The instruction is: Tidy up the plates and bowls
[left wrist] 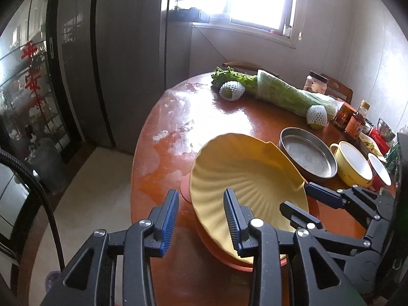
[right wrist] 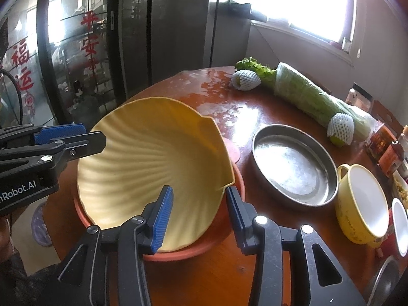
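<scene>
A yellow shell-shaped plate [left wrist: 244, 176] [right wrist: 153, 158] rests tilted in an orange-red plate [left wrist: 186, 191] [right wrist: 229, 234] on the round wooden table [left wrist: 204, 122]. My left gripper [left wrist: 201, 219] is open, its right finger over the yellow plate's near rim and its left finger outside it. My right gripper [right wrist: 199, 214] is open astride the yellow plate's near right edge; it also shows in the left wrist view [left wrist: 306, 199]. The left gripper shows in the right wrist view [right wrist: 84, 137] at the plate's left rim. A metal pan [right wrist: 293, 168], a yellow mug-bowl [right wrist: 362, 204] and a red cup [right wrist: 400, 229] stand to the right.
Wrapped greens [right wrist: 306, 97] and two net-wrapped fruits [right wrist: 246, 80] [right wrist: 340, 127] lie at the back of the table. Jars and sauce bottles [left wrist: 354, 119] stand at the far right. A grey fridge [left wrist: 122, 63] and a glass cabinet [left wrist: 30, 89] stand to the left.
</scene>
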